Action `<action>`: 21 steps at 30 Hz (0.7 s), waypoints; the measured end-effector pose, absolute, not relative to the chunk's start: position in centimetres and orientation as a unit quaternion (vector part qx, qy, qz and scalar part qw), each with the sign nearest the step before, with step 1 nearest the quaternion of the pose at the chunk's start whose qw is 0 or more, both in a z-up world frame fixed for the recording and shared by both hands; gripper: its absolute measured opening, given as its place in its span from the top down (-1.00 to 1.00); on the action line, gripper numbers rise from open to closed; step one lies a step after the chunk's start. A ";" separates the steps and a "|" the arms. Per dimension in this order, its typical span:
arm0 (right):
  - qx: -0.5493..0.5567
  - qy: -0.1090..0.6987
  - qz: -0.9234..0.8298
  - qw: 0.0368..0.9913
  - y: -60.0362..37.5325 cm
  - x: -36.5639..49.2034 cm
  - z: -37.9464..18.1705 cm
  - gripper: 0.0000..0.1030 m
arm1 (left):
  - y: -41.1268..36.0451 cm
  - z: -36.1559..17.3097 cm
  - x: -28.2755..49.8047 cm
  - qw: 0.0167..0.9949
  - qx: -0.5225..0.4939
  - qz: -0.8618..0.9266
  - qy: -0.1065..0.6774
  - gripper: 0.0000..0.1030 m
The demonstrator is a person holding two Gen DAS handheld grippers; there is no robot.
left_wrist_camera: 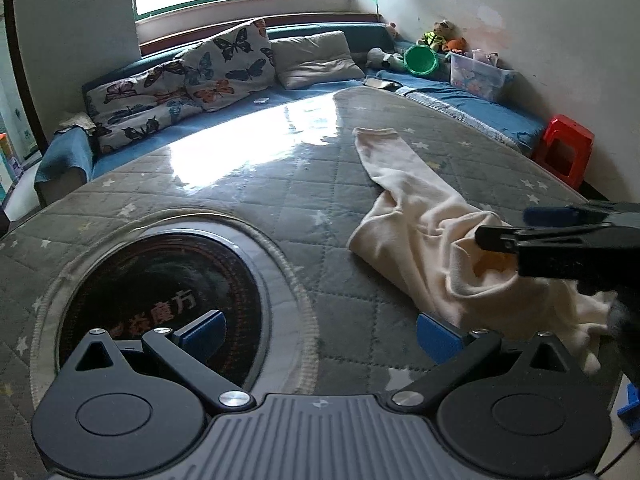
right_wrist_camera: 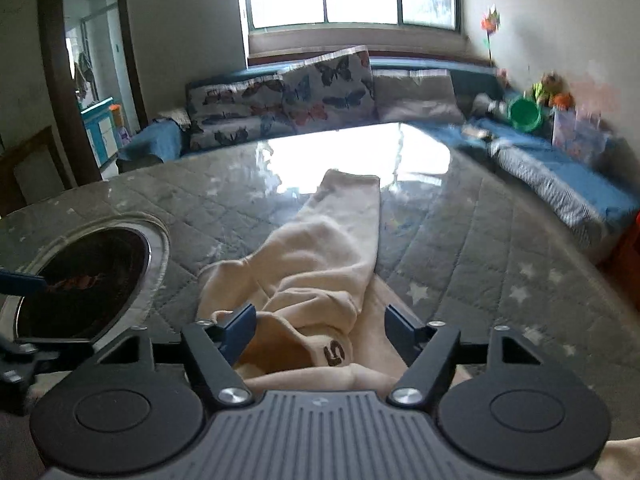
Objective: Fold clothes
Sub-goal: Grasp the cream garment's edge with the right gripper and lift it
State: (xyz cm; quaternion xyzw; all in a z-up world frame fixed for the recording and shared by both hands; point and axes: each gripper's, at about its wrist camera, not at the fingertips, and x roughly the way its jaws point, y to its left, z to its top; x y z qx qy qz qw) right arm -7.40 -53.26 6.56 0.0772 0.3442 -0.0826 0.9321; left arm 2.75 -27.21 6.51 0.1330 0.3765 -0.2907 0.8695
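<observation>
One cream garment (right_wrist_camera: pixel 320 264) lies between the right gripper's (right_wrist_camera: pixel 320 334) open fingers; left gripper (left_wrist_camera: pixel 320 334) open.

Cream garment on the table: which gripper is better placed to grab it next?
Right. The right gripper straddles the bunched cream garment, cloth between its open fingers. The left gripper sits open beside it, over bare table.

Left hand-held gripper (left_wrist_camera: pixel 320 334): black linkage arms, silver pivot screws, blue finger pads (left_wrist_camera: pixel 438 338), grey ribbed centre plate between two round black housings, tiny logo mark on the plate. Thin dark cable at the lower right edge. Right hand-held gripper (right_wrist_camera: pixel 320 328): same build, black arms, blue pads (right_wrist_camera: pixel 240 330), silver screws.
</observation>
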 end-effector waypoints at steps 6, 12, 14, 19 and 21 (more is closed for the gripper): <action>0.132 0.353 -0.075 0.923 -54.2 -5.7 5.4 0.10 | -25.1 6.8 3.3 0.877 0.125 -0.277 0.373 -1.00; 0.149 0.325 -0.049 0.933 -53.1 -5.8 6.3 0.77 | -22.7 7.1 4.0 0.884 0.109 -0.258 0.374 -1.00; 0.140 0.316 -0.033 0.938 -51.8 -6.1 6.6 0.82 | -21.8 7.4 4.2 0.887 0.102 -0.252 0.373 -1.00; 0.099 0.302 0.043 0.947 -46.9 -6.9 7.3 0.84 | -19.7 8.6 4.3 0.897 0.085 -0.240 0.360 -1.00; 0.072 0.303 0.087 0.946 -44.0 -7.6 7.2 0.84 | -19.0 9.1 4.2 0.901 0.078 -0.239 0.355 -1.00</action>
